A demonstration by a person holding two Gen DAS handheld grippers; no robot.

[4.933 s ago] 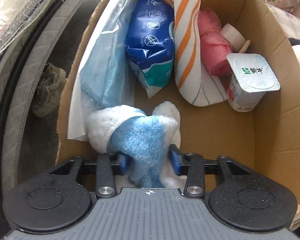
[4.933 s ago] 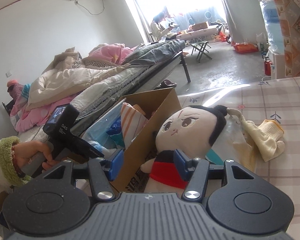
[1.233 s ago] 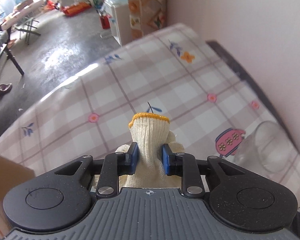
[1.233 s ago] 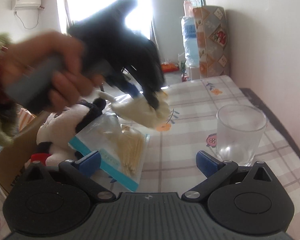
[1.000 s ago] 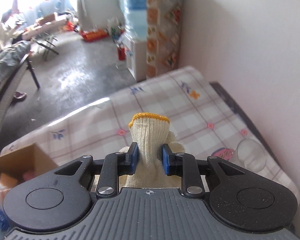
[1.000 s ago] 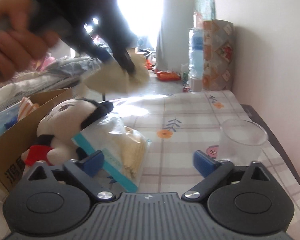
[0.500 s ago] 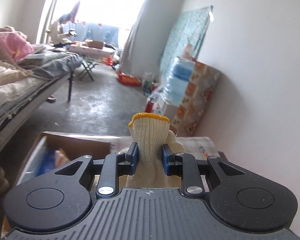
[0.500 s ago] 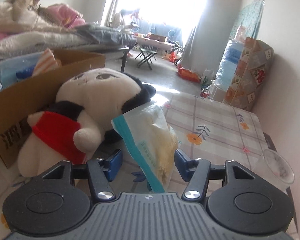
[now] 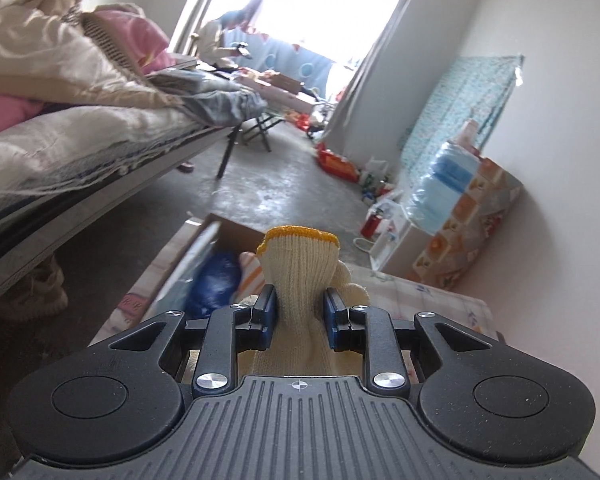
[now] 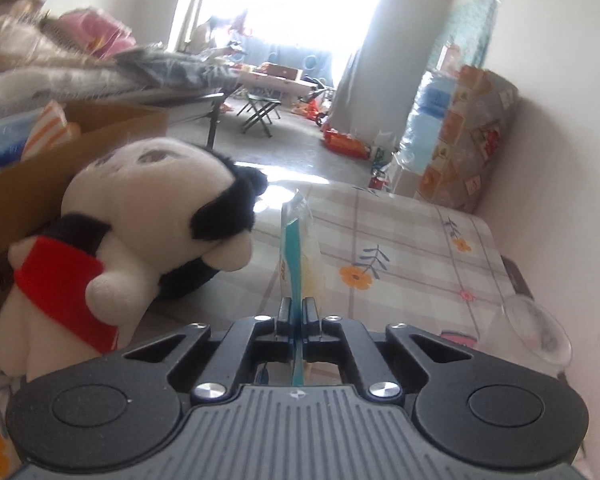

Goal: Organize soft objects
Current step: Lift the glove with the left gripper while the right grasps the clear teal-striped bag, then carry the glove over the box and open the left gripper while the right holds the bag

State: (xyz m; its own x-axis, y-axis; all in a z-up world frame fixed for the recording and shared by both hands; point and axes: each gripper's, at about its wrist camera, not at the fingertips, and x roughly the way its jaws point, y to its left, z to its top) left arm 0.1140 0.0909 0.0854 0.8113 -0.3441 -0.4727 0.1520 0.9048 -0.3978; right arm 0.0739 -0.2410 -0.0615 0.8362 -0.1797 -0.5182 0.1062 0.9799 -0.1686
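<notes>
Left gripper clamped on knit glove, above part-filled cardboard box. Right gripper, just closed, pinches plastic pouch. Plush doll left on surface.

Between the left gripper's fingers a glove stands up, its cuff past the fingertips. Ahead of them and lower lies a cardboard box; inside it a packet sits left of the glove. A bed runs along the far left, and a water jug stands ahead to the right.

Between the right gripper's fingers a plastic bag stands on edge, reaching forward over the tablecloth. A plush doll sits just left of the fingers, the box behind it. A glass stands to the right, near the wall.
</notes>
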